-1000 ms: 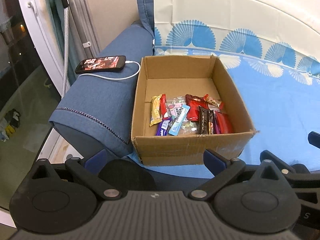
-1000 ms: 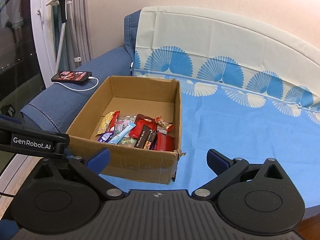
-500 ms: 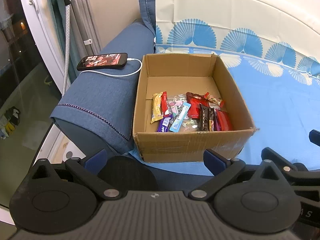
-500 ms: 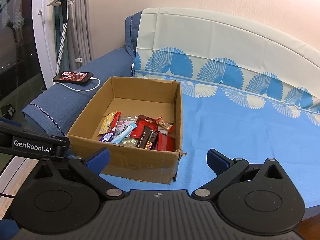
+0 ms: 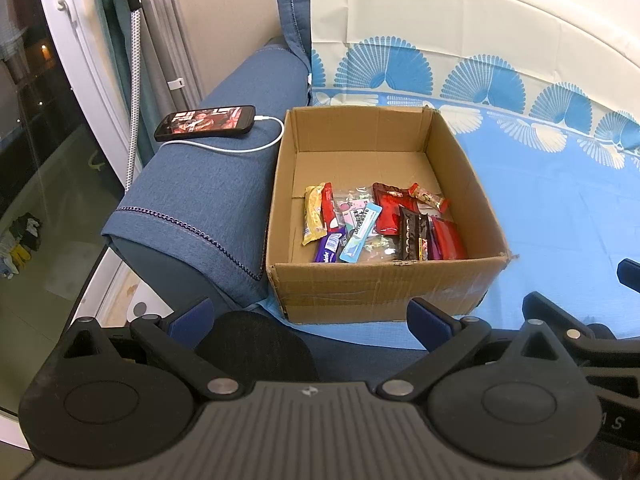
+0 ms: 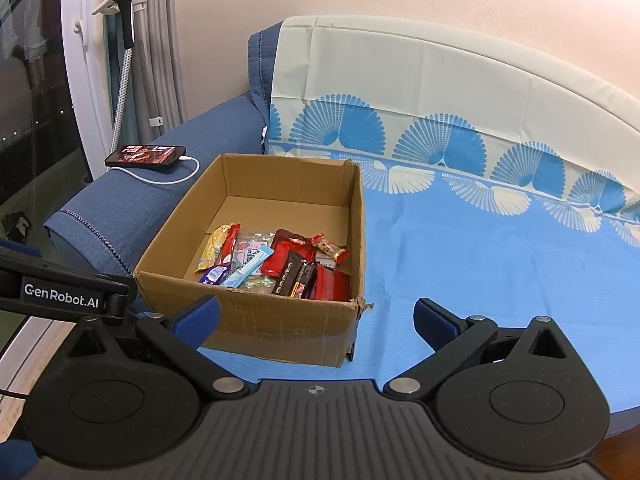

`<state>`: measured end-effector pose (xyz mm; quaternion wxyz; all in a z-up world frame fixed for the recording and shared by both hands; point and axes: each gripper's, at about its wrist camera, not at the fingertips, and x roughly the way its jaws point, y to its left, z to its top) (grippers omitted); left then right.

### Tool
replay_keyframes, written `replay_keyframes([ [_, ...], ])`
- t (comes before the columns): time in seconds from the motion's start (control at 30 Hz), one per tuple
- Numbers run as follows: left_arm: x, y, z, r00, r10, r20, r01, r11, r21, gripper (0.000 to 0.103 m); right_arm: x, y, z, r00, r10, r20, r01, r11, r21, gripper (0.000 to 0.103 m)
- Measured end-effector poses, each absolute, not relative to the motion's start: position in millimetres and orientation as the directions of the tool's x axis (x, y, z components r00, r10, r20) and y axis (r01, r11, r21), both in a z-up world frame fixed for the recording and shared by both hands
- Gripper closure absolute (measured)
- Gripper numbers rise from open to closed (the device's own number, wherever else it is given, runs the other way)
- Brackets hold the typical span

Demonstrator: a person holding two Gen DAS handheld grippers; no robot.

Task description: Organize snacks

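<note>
Nearest in the left wrist view, the left gripper [image 5: 310, 316] has its jaws spread wide with nothing between them, hovering short of the box [image 5: 384, 292]. The right gripper [image 6: 316, 316] is likewise spread and empty, level with the box's near wall; part of the left one shows at its left edge.

The box is open cardboard, standing on the blue sheet [image 6: 500, 264] that covers the sofa seat, its left side just beside the armrest [image 5: 208, 192]. The snacks [image 5: 376, 224] lie loose on its floor, gathered toward the near wall, while the far half of the floor is bare. From left to right: a yellow bar [image 5: 313, 214], a red stick [image 5: 328, 208], a purple bar [image 5: 329, 249], a light-blue stick [image 5: 361, 232] lying over clear packets, a red pouch [image 5: 390, 210], a dark bar [image 5: 409, 234], a small red candy [image 5: 428, 197], and flat red packs [image 5: 448, 236] against the right wall.

On the armrest, left of the box, a phone [image 5: 206, 122] lies face up with its screen lit and a white cable [image 5: 240, 148] plugged in. Beyond, the sheet's fan-patterned band [image 6: 440, 148] climbs the sofa back [image 6: 260, 76]. A steamer hose [image 6: 122, 96] hangs by the window at far left.
</note>
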<state>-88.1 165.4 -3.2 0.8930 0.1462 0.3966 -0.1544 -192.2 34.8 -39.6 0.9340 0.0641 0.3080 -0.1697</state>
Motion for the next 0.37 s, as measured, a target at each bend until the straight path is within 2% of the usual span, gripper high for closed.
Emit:
replay_keyframes([
  [0.37,-87.8,160.5,-7.0,0.645,-0.138,-0.752,0.396,0.902,0.173,0.000,-190.3,32.3,-41.9,0.753,-0.270,-0.600,0.356,0.934,0.026,0.000],
])
